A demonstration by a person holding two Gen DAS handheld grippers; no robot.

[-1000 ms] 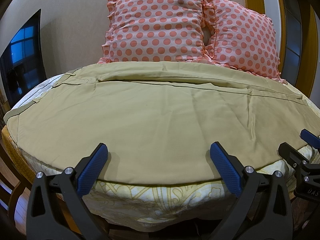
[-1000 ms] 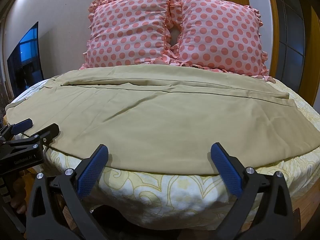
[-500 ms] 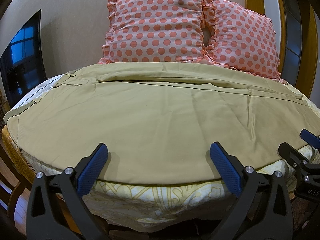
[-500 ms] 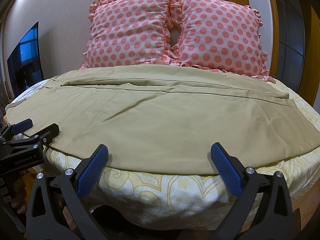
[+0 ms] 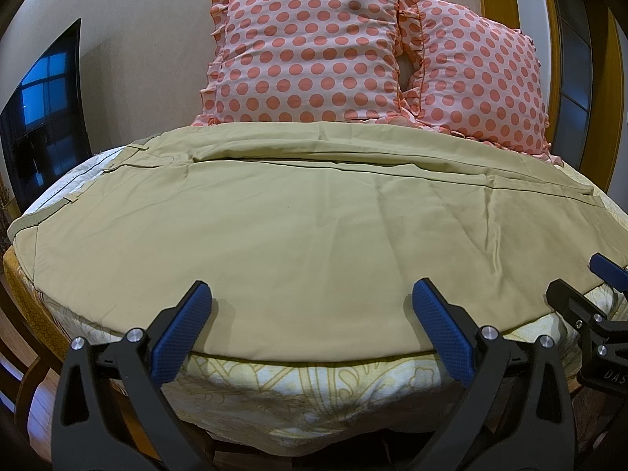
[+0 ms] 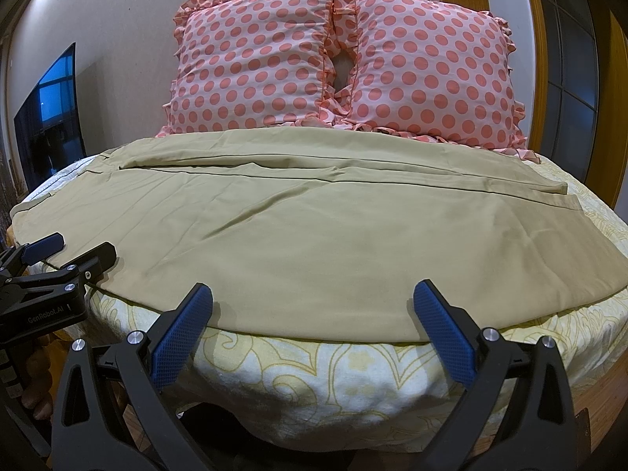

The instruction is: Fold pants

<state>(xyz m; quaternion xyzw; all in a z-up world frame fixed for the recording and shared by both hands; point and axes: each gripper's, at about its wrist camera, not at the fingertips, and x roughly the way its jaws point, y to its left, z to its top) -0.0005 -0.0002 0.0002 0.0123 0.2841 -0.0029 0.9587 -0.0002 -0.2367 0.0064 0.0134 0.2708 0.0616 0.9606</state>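
Observation:
Tan pants (image 5: 298, 227) lie spread flat across the bed, waistband at the left, leg hems at the right; they also show in the right wrist view (image 6: 314, 231). My left gripper (image 5: 310, 325) is open and empty, hovering at the pants' near edge toward the waist end. My right gripper (image 6: 314, 325) is open and empty at the near edge toward the leg end. Each gripper shows in the other's view: the right one (image 5: 588, 290) at the right, the left one (image 6: 68, 253) at the left, both with jaws apart.
Two pink polka-dot pillows (image 5: 314, 55) (image 6: 428, 62) lean against the wall behind the pants. A yellow patterned bedsheet (image 6: 333, 376) drapes over the front edge. A dark TV screen (image 5: 43, 117) stands at the left. A wooden door frame (image 6: 537, 59) is at the right.

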